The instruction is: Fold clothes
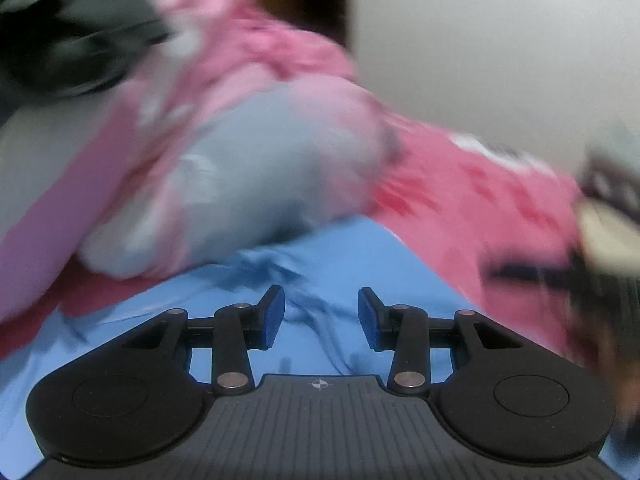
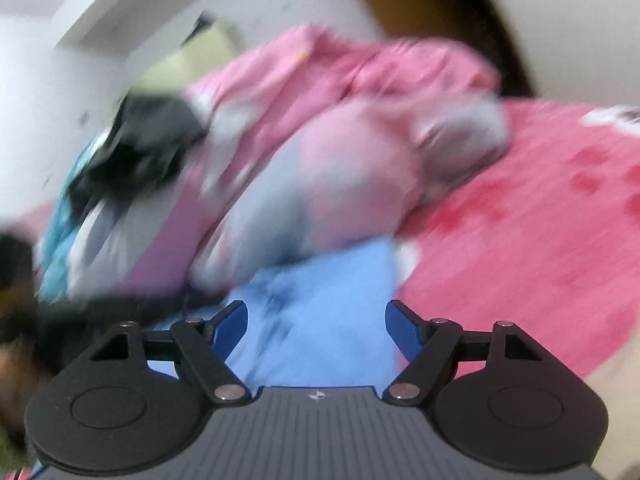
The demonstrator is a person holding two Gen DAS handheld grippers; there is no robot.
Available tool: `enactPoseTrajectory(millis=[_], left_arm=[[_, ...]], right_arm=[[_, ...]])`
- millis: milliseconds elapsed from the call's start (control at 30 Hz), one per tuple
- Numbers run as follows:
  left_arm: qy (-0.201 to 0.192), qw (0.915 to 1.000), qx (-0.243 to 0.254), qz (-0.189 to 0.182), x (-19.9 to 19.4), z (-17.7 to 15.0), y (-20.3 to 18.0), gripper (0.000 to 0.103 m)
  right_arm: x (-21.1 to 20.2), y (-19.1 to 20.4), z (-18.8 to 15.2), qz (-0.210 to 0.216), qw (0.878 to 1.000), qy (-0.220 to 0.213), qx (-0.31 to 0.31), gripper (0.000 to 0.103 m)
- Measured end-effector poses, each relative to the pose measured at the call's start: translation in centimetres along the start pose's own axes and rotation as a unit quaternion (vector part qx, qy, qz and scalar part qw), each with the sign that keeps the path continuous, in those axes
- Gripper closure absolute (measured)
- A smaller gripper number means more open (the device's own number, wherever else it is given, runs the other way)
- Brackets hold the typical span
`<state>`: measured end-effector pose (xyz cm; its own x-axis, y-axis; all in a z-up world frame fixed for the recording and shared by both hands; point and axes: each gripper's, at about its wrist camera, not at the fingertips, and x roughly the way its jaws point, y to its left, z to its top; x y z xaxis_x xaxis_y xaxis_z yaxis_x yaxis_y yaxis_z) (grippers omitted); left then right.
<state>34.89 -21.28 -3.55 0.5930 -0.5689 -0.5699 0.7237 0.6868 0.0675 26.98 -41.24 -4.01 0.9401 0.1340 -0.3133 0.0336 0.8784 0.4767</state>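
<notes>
Pink, red-patterned bedding covers the bed, and on it lies one blue garment, spread flat directly under both grippers and reaching back to the foot of a heap of clothes. Both views are blurred, so finer detail of the cloth cannot be told. One left gripper hangs over the blue fabric with its jaws partly apart and nothing between them, only the garment below. One right gripper stands over the same garment with its jaws spread wider, likewise empty. Behind the garment rises a pile of pink and pale grey-blue clothes, touching its far edge. A dark garment sits at the pile's upper left. Only the right wrist view shows a turquoise cloth at the pile's left side and a pale yellow-green object against the white wall. Only the left wrist view shows a blurred dark shape at its right edge; what it is I cannot tell.
</notes>
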Motion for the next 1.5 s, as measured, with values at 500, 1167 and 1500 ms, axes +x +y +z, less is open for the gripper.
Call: enactPoseTrajectory(millis=[500,1167,1500], left_arm=[[0.036,0.9837,0.162,-0.07,2.9,-2.4,-4.0,0.074],[0.042,0.9864,0.124,-0.1,4.2,-1.4,-2.6,0.055],[0.064,0.9664,0.147,-0.201,0.1,-2.7,-3.3,0.058]], right_arm=[[-0.2,-4.4,0.6,-0.007,0.993,-0.043,0.113,0.028],[0.0,-3.9,0.2,-0.019,0.995,-0.04,0.091,0.028],[0.1,-3.7,0.2,-0.026,0.996,-0.035,0.077,0.028]])
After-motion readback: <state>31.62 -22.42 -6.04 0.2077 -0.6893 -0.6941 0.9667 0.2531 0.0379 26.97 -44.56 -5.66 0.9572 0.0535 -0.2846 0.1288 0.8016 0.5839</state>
